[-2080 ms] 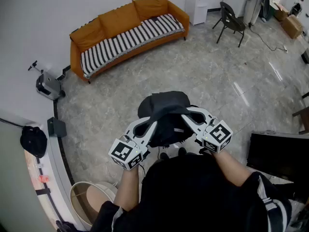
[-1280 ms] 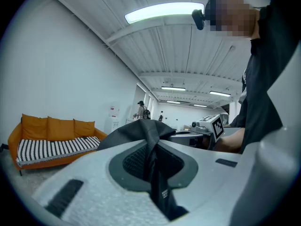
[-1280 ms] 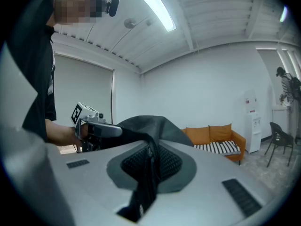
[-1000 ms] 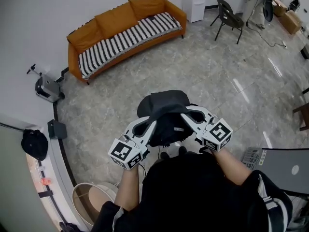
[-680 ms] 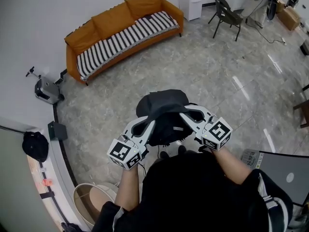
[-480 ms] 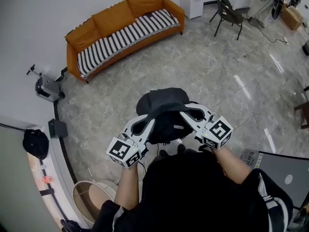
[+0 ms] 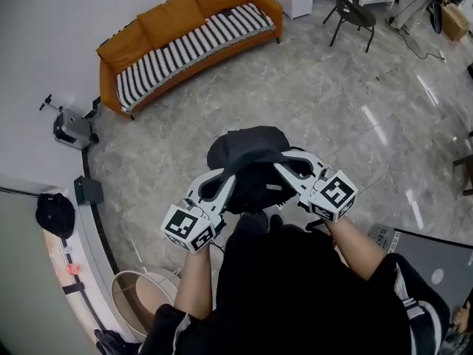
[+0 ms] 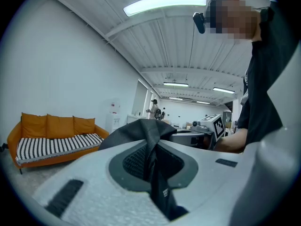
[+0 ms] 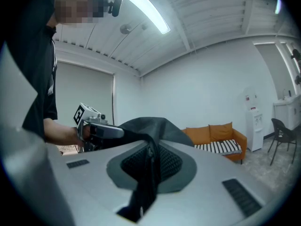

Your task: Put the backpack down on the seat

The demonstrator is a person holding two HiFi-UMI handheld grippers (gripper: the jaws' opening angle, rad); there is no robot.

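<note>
left gripper (image 7: 230, 176): closed tight on a dark strap (image 8: 151, 145) of the backpack (image 7: 244, 143), webbing pinched through the jaws
right gripper (image 7: 279, 166): likewise clamped on a second strap (image 9: 149, 168), tips angled in toward the left one
backpack position: hung in the air between both grippers, close in front of the body, over bare floor (image 7: 318, 109)
seat: orange sofa (image 7: 148, 32) with striped cushion stood well apart against the wall; black chair (image 7: 347, 9) farther off; judged the sofa as target, not certain
backpack axis: judged vertical, top at the grippers, base toward the floor; seen from above, so foreshortened into a rounded lump
facing: could not tell front from back
progress: judged early, carry not finished, nothing set down
risk 1: thin webbing could slide out of the pinch, caused by bag swing while walking
risk 2: one side letting go first would tip the bag onto the floor short of the seat
risk 3: hung bag hid the feet, could cause a knock or stumble
</note>
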